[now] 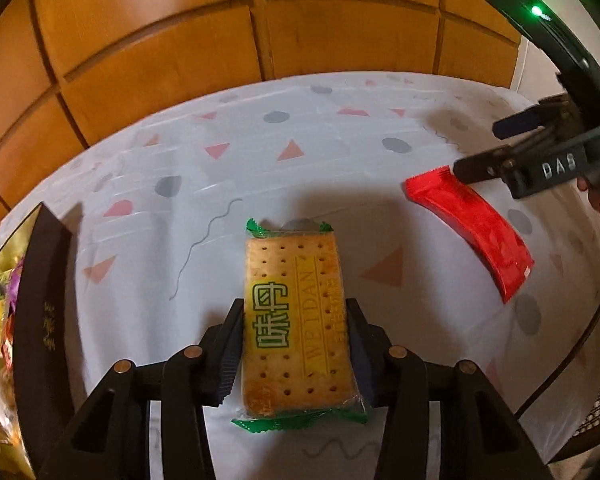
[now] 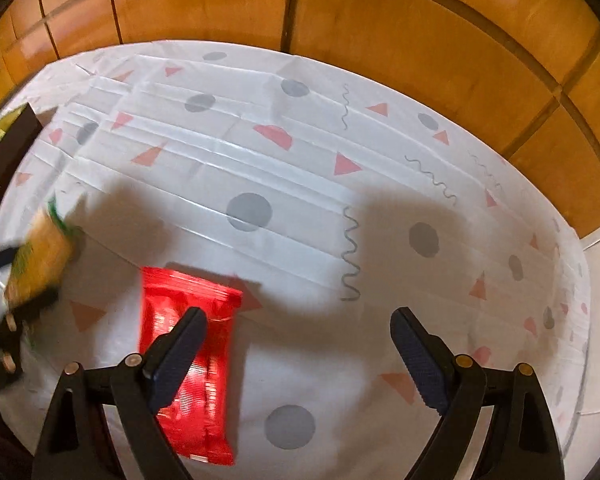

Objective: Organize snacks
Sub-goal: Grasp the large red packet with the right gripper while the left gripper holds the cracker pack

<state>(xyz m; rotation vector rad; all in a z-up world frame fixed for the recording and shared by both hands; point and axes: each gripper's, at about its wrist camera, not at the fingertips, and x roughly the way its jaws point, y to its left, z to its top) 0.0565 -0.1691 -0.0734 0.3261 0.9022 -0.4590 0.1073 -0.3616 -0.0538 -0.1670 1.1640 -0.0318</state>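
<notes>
The left gripper is clamped on a cracker pack, its two pads pressing the long sides of the clear wrapper with green crimped ends. The pack points away from the camera over the tablecloth; whether it rests on the cloth or is lifted off it I cannot tell. To the left stands a dark box, with bright wrapped snacks showing inside it at the frame's edge.

The right gripper has its fingers spread wide apart, holding nothing. Its left finger hangs in front of a red pack, which lies flat on the cloth; the right finger is over bare cloth, well apart from the pack. In the left wrist view the red pack lies to the right of the cracker pack, apart from it, with the right gripper just above its far end.

The cloth is white with grey dots, pink triangles and squiggles. Wooden panels rise behind the table.
</notes>
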